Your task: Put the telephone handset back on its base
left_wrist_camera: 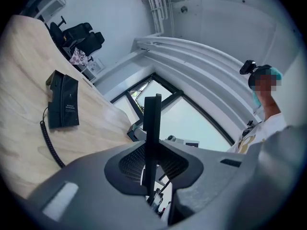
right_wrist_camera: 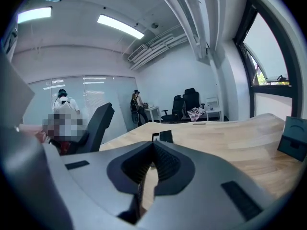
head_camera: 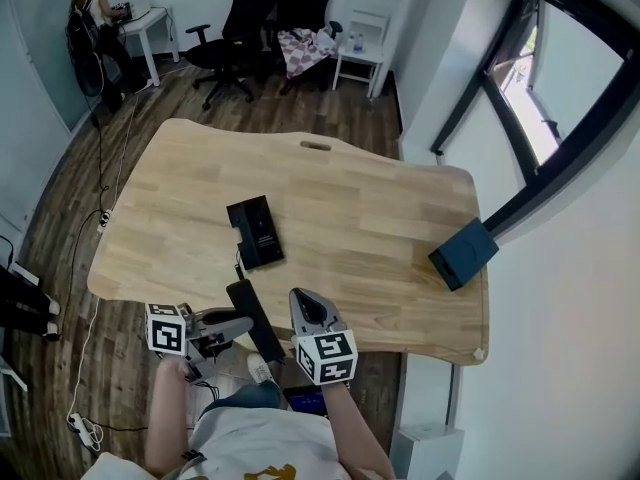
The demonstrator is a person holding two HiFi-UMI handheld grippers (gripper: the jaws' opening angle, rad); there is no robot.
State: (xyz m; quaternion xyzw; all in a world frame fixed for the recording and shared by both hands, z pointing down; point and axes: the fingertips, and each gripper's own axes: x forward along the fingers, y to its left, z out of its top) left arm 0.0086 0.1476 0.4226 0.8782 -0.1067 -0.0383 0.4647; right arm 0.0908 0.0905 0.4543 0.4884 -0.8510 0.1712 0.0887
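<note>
Handset (left_wrist_camera: 152, 123), pinched edge-on between the left gripper's (head_camera: 238, 324) jaws (that grip shows only in its own view), hangs near the base (head_camera: 257, 232); right gripper (right_wrist_camera: 153, 145) closed on nothing.

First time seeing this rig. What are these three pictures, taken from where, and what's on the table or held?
No robot here: a person holds a two-jaw gripper in each hand. The head view looks down from the person's head; the other two cameras ride on the grippers. On the wooden table sit a black telephone base and, near the right edge, a dark box. The left gripper clamps the black handset, whose cord runs to the base. The right gripper is shut and empty.
</note>
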